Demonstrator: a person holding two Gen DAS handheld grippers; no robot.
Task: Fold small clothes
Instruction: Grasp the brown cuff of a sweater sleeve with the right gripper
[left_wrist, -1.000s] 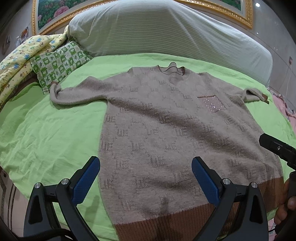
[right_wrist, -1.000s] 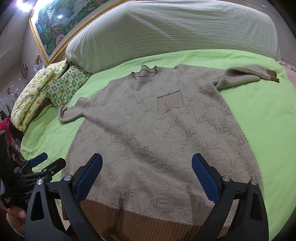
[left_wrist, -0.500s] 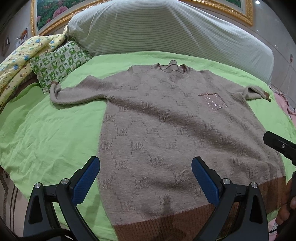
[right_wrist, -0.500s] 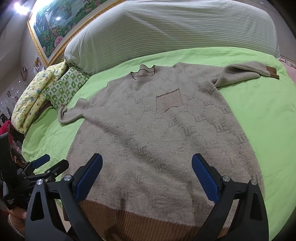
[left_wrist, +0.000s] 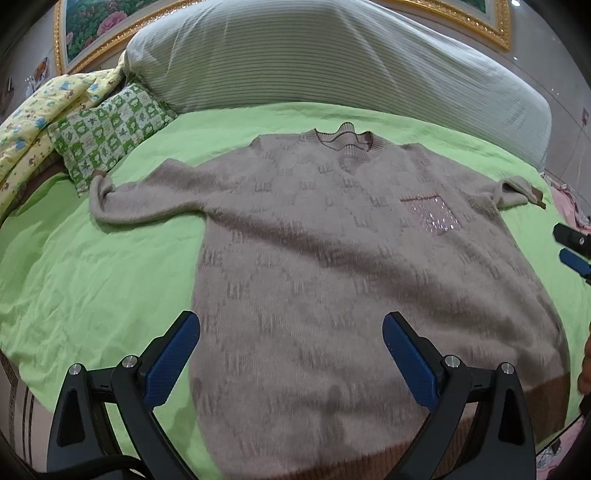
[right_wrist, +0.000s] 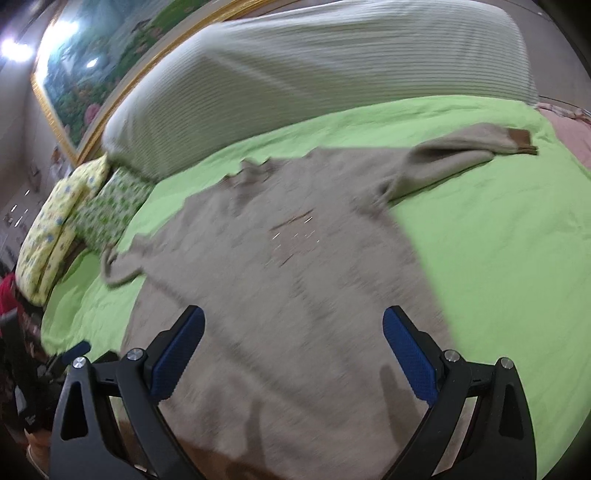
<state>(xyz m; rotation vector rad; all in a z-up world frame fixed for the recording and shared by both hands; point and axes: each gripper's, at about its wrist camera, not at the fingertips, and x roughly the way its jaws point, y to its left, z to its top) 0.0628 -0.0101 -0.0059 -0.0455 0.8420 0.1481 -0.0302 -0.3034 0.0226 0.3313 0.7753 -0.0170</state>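
A beige knitted sweater (left_wrist: 332, 258) with a brown hem and a sparkly chest pocket (left_wrist: 432, 216) lies flat, front up, on a green bedsheet (left_wrist: 92, 277), sleeves spread to both sides. My left gripper (left_wrist: 291, 354) hovers open above the sweater's lower left part, with nothing between its blue pads. My right gripper (right_wrist: 293, 354) is open too, over the lower right body of the sweater (right_wrist: 295, 295); this view is motion-blurred. The right sleeve (right_wrist: 461, 158) with its brown cuff stretches to the far right. The right gripper's tip also shows at the left wrist view's right edge.
A large striped white pillow (left_wrist: 332, 62) lies along the headboard behind the sweater. A green patterned cushion (left_wrist: 110, 133) and a yellow printed quilt (left_wrist: 33, 122) sit at the far left. Pink fabric (right_wrist: 569, 129) lies beyond the bed's right edge. A gold-framed picture (right_wrist: 74, 92) hangs above.
Both grippers have moved forward over the sweater, leaving less brown hem in view. The right wrist view has swung to the right and is now blurred. Both stay open.
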